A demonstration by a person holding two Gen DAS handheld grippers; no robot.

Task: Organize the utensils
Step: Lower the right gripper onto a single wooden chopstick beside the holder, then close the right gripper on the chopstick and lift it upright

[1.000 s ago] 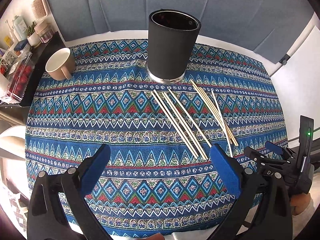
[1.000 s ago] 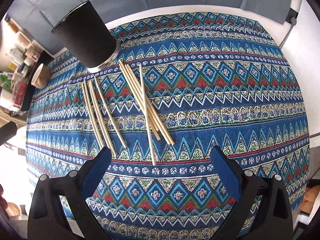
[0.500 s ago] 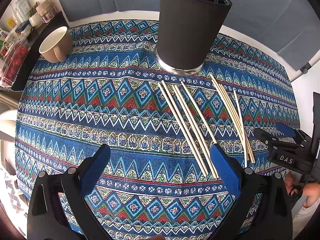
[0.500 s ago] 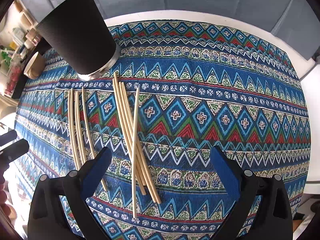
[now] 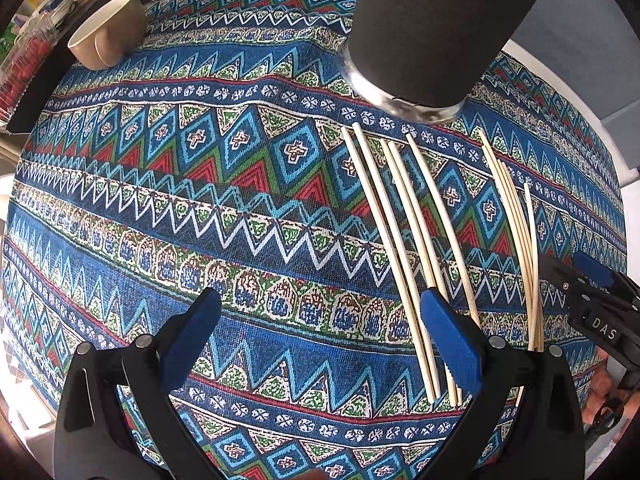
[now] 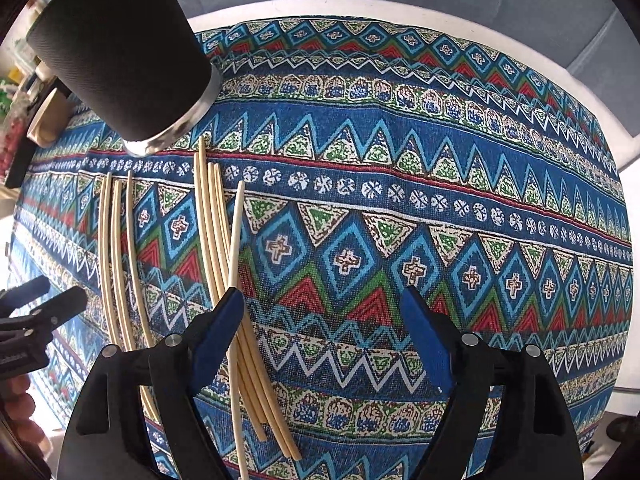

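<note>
left gripper (image 5: 320, 320) wide open, empty | right gripper (image 6: 322, 320) wide open too, over the chopsticks (image 6: 218, 248) | black utensil holder (image 6: 120, 60) upright on patterned tablecloth (image 6: 400, 208)

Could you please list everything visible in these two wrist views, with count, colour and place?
Utensil holder: one, black with a silver base, upright at the far side of the cloth.
Left group of chopsticks: five, pale wood, lying flat in front of the holder.
Right group of chopsticks: about five, pale wood, overlapping, to the right of the first group.
Tablecloth: one, blue with red, green and white patterns, covering the table.
Cup: one, beige, lying on its side at the far left edge.
Clutter on the dark shelf: too blurred to count.
Left claw: open, blue pads, above the left group.
Right claw: open, blue pads, above the right group.
</note>
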